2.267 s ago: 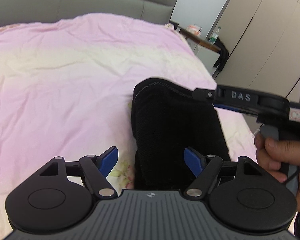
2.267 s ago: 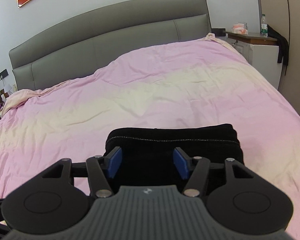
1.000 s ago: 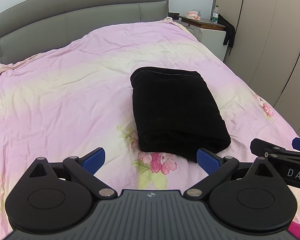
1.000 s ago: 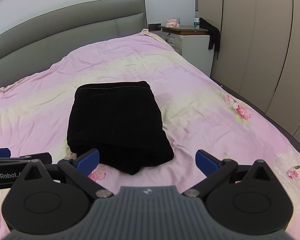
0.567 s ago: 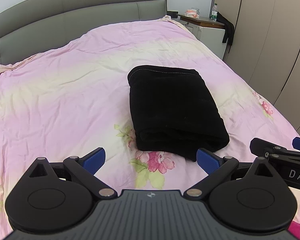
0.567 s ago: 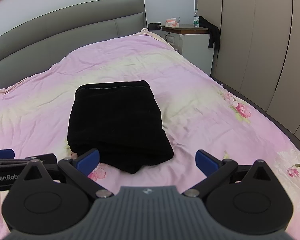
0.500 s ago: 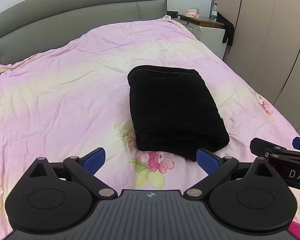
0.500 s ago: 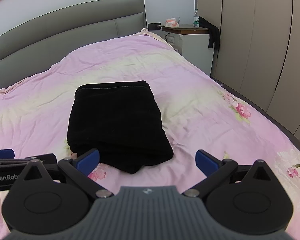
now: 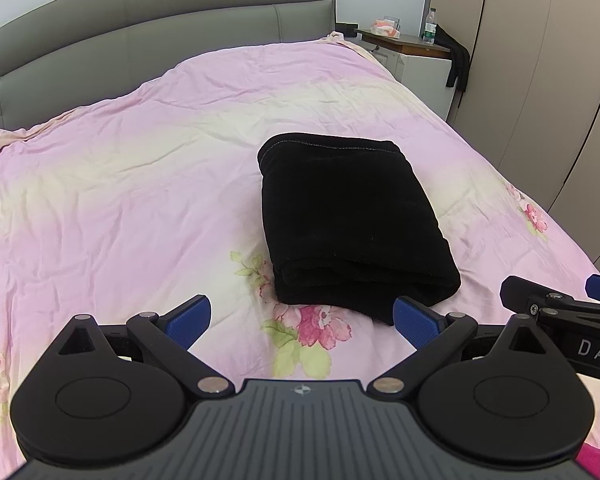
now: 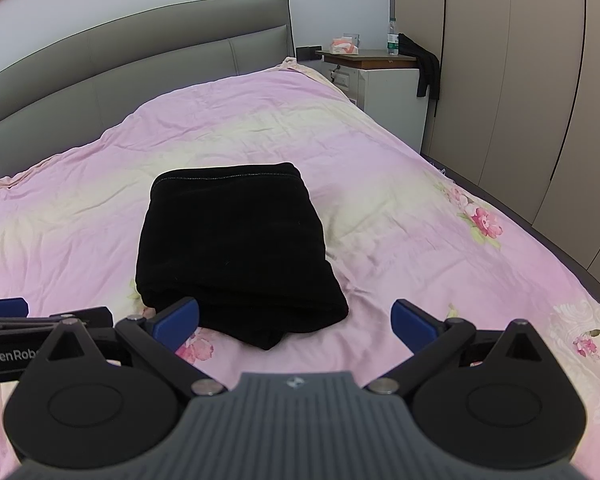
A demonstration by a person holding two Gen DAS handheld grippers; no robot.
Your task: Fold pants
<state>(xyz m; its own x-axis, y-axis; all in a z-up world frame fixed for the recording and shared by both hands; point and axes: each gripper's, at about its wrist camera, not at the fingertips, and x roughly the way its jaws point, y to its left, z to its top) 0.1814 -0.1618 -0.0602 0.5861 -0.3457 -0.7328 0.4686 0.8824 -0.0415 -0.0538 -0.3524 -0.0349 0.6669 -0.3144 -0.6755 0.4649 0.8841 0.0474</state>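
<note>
Pants, black and folded into a compact bundle, lie on the pink bedspread, well clear of both tools. Left gripper and right gripper hover wide open, holding nothing. Any risk now looks slight: a careless brush against the near layered edge could spill the stack. Compared with two seconds ago, both grippers have pulled back from the bundle and spread wider.
</note>
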